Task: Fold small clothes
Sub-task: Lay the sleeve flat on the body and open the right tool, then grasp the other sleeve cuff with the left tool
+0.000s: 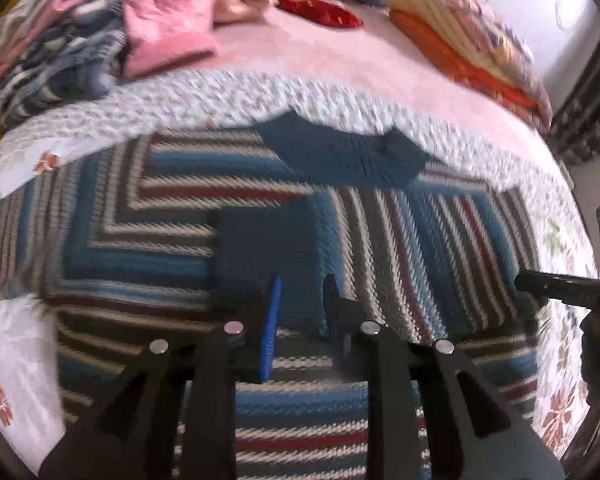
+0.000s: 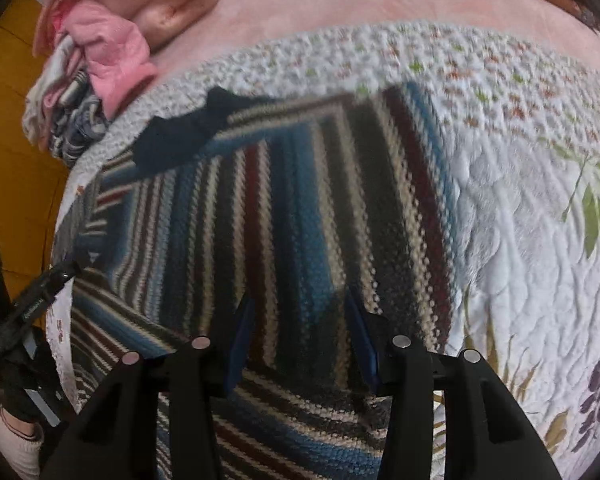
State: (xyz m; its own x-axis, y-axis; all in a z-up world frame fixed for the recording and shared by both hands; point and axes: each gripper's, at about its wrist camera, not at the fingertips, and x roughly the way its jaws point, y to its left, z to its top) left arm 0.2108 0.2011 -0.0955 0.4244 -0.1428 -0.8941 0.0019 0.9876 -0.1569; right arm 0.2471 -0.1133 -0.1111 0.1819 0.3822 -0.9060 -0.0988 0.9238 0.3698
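Black linkage arms fill the bottom of both my wrist views, and beyond them the jaws of each gripper stand apart with nothing between them. On my left gripper (image 1: 300, 308) the blue pads have a modest gap, and they hang just over the striped knit sweater (image 1: 260, 240), whether touching it I cannot tell. My right gripper (image 2: 300, 332) is spread wider, its pads also low over the same sweater (image 2: 300, 208), near its right-hand side. That sweater lies flat on the bed, striped in blue, cream, grey and dark red, sleeves apparently folded in across the body so the stripes meet at angles, with its dark blue collar (image 1: 340, 152) at the far edge. Under it I see a white quilted bedspread (image 2: 520, 220) printed with leaves and flowers, then a pink blanket (image 1: 340, 64) farther back. A heap of pink and striped clothes (image 1: 100, 28) sits at the far left, a folded stack (image 1: 472, 44) at the far right.
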